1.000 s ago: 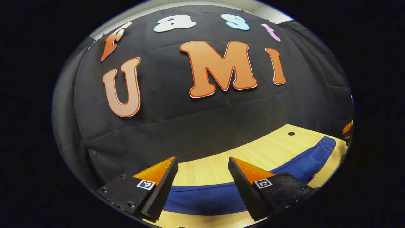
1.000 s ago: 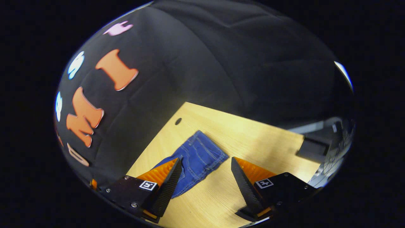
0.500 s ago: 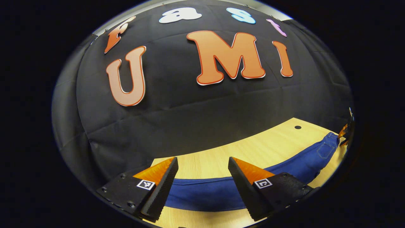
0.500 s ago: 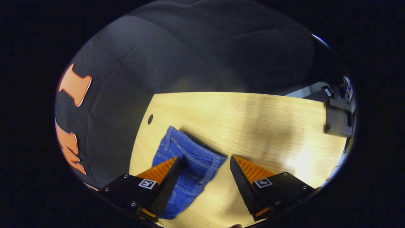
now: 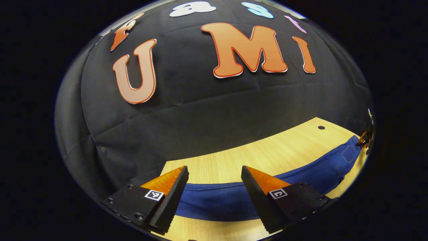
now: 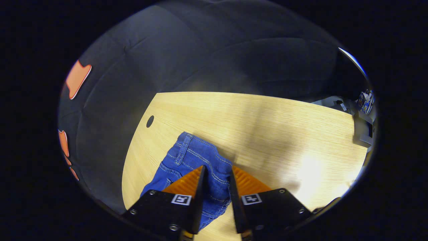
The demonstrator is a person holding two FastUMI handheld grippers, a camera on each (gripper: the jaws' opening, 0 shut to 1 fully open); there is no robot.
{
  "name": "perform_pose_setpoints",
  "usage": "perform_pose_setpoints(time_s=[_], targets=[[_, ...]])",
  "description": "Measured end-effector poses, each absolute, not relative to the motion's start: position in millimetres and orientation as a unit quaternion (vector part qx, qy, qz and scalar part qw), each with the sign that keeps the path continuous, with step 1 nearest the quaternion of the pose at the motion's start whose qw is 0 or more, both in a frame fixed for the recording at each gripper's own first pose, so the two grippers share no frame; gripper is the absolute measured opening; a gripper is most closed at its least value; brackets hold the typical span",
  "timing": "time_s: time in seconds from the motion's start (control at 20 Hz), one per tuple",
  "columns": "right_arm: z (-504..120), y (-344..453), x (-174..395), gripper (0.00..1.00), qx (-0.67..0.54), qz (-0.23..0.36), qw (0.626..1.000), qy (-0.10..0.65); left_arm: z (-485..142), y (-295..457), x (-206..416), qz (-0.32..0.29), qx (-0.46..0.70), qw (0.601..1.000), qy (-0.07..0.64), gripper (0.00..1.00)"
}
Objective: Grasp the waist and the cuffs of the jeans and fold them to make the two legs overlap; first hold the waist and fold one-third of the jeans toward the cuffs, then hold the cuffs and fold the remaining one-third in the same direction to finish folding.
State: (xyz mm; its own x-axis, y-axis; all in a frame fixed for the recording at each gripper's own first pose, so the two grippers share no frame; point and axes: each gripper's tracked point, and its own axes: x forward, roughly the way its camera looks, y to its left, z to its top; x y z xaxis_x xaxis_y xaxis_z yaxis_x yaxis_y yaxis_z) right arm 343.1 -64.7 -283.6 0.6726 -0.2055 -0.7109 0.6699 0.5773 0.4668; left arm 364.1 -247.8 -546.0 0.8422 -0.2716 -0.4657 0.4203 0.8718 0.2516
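Note:
Blue jeans lie stretched across the wooden table, their waist end at the far right. My left gripper hovers open over the leg end, and the blue cloth runs across the gap between its fingers. In the right gripper view the waist of the jeans lies bunched, with stitched seams and a pocket showing. My right gripper has its fingers drawn close together, with a fold of the denim waist pinched between them. An orange bit of that gripper shows at the waist in the left gripper view.
The table has a small round hole near its back edge, also seen as the hole. The black cloth wall stands right behind the table. Grey and dark equipment sits beyond the table's far right end.
The right gripper's fingers have closed from wide open onto the denim waist after coming down on it. The left gripper has tipped slightly lower over the leg, still open.

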Motion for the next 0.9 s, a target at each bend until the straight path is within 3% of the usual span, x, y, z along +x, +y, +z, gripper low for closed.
perform_pose_setpoints(time_s=[0.05, 0.1, 0.15, 0.2, 0.45, 0.9], targets=[[-287, -64, 345, 0.35, 0.381, -0.252, 0.839, 0.296, -547, -243, 362, -0.179, 0.170, 0.945, 0.215, 0.98], [-285, -62, 345, 0.24, 0.398, -0.233, 0.843, 0.276, -547, -239, 362, -0.177, 0.166, 0.946, 0.216, 0.98], [-284, -61, 346, 0.24, 0.431, -0.231, 0.832, 0.263, -546, -233, 362, -0.171, 0.163, 0.947, 0.217, 0.98], [-279, -61, 346, 0.14, 0.453, -0.224, 0.825, 0.253, -544, -226, 361, -0.166, 0.163, 0.948, 0.218, 0.98], [-250, -56, 351, 0.13, 0.432, -0.194, 0.857, 0.203, -529, -183, 358, -0.145, 0.152, 0.954, 0.213, 0.98], [-238, -25, 357, 0.13, 0.350, -0.062, 0.920, 0.162, -513, -110, 357, -0.127, 0.109, 0.963, 0.209, 0.98]])
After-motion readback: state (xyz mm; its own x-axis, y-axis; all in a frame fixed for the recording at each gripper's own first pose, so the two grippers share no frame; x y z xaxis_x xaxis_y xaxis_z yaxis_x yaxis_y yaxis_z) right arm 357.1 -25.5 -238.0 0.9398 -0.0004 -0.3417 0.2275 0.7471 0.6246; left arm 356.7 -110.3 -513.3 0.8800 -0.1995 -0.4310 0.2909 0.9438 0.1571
